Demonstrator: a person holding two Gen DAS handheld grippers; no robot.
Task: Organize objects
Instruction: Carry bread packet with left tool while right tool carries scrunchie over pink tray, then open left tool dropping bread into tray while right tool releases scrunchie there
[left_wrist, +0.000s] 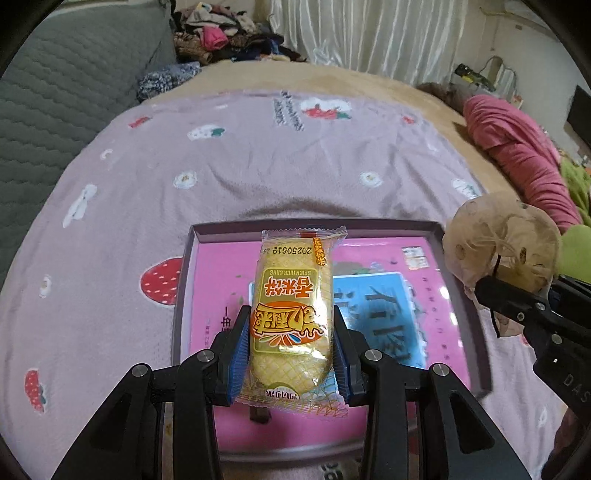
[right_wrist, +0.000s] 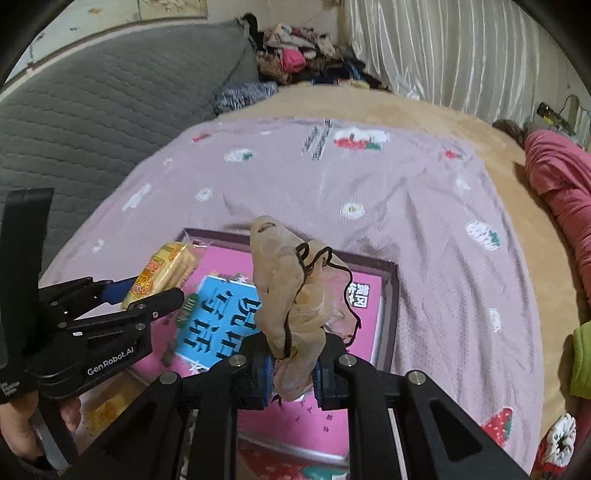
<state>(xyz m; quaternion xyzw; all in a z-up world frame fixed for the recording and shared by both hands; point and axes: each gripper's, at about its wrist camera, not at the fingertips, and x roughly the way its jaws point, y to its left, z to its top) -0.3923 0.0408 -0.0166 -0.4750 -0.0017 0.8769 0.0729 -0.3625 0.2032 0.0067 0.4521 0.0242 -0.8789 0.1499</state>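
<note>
I'm over a bed spread with a lilac blanket printed with strawberries and flowers (left_wrist: 258, 173), a grey quilted headboard (left_wrist: 55, 92) to the left and white pleated curtains (right_wrist: 461, 51) behind. On the blanket sits a shallow dark-rimmed cardboard box with a pink printed floor (left_wrist: 458, 266), a blue card with black characters (right_wrist: 218, 321) lying flat inside it. My left gripper (left_wrist: 291, 354) has its blue pads clamped on the sides of a yellow plastic-wrapped rice cake snack (left_wrist: 291, 295), held above the box's left half. My right gripper (right_wrist: 293, 373) is pinched tight on a crumpled beige sheer fabric pouch with a black drawstring (right_wrist: 291, 280), which stands up from the fingers above the box's right part. The two held things are well apart.
</note>
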